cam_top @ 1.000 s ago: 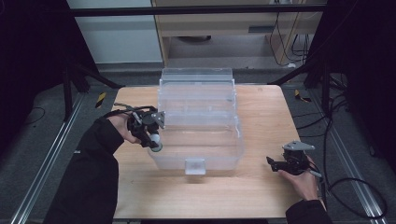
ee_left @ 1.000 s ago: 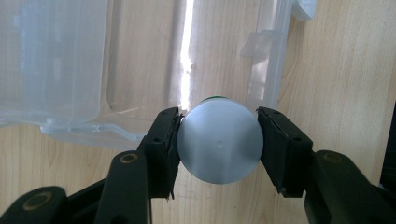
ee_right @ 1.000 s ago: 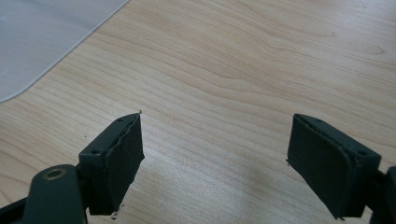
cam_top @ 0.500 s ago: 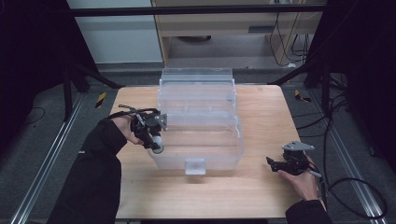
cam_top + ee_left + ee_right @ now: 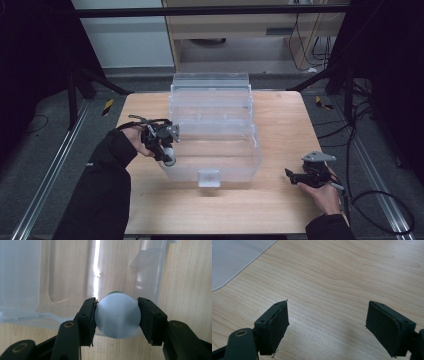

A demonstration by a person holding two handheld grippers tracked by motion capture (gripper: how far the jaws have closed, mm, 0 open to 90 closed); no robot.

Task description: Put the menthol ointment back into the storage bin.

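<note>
left gripper [image 5: 117, 315] clamped on round grey-capped container [image 5: 117, 315], green edge visible in its own view | right gripper [image 5: 327, 325] jaws apart over wooden table [image 5: 342, 272] | high view: clear plastic bin [image 5: 215, 130] between them

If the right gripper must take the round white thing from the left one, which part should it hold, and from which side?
Probably the rounded side wall of the round white thing, with the right gripper coming in from above, over its flat end face. The left gripper already clamps two opposite sides, so only the free sides between its pads remain. Its length behind the face is hidden.
</note>
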